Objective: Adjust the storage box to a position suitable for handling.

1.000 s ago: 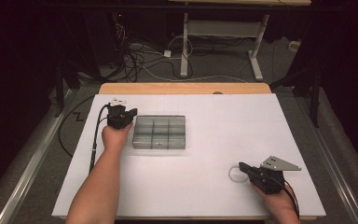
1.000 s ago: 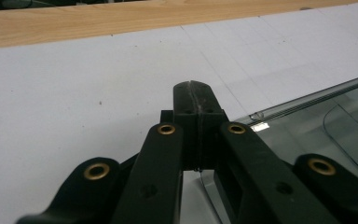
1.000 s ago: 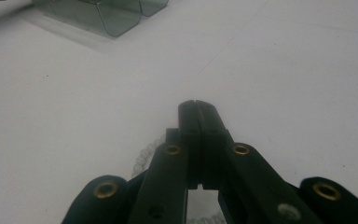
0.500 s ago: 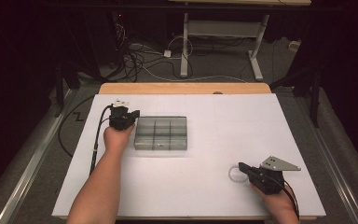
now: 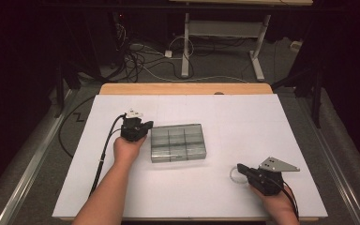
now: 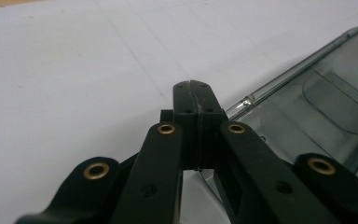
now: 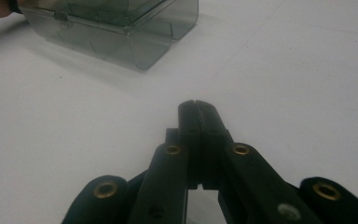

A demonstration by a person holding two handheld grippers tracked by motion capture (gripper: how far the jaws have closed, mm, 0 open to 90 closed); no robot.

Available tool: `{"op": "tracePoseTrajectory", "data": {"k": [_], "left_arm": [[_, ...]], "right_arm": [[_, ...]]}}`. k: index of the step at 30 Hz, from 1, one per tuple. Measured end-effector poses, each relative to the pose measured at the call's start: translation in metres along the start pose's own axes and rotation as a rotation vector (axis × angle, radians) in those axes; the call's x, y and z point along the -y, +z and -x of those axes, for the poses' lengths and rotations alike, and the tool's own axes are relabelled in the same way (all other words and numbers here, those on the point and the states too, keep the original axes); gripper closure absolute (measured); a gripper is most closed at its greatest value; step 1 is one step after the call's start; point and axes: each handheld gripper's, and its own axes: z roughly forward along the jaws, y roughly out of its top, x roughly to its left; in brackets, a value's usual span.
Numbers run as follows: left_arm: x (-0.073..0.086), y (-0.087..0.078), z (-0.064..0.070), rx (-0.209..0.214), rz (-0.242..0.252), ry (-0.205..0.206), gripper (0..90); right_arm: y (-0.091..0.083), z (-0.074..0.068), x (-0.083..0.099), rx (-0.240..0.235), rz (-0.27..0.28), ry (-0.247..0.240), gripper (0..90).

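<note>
Both grippers closed and empty beside a smoky clear plastic compartment box.

The smoky clear plastic compartment box (image 5: 177, 142) sits lid down near the middle of the white table sheet (image 5: 243, 117); no label or writing is legible. The left gripper (image 5: 146, 125), jaws pressed together on nothing, rests at the box's left corner. The right gripper (image 5: 239, 168), jaws likewise together, lies well apart by a small white ring (image 5: 235, 175).

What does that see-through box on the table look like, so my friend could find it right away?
Start at the big white table and look a little left of its middle. There lies a flat, smoky-grey see-through box with its lid shut, split inside into small square compartments. The left gripper sits at its left edge with jaws shut, and unlike the small clear ring near the right gripper, it is big and rectangular.
</note>
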Motion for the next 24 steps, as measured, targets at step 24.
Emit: {"op": "tracePoseTrajectory", "data": {"k": [24], "left_arm": [[0.044, -0.034, 0.05, 0.071, 0.039, 0.013, 87.9]], "right_arm": [[0.039, 0.006, -0.026, 0.028, -0.004, -0.012, 90.0]]}}
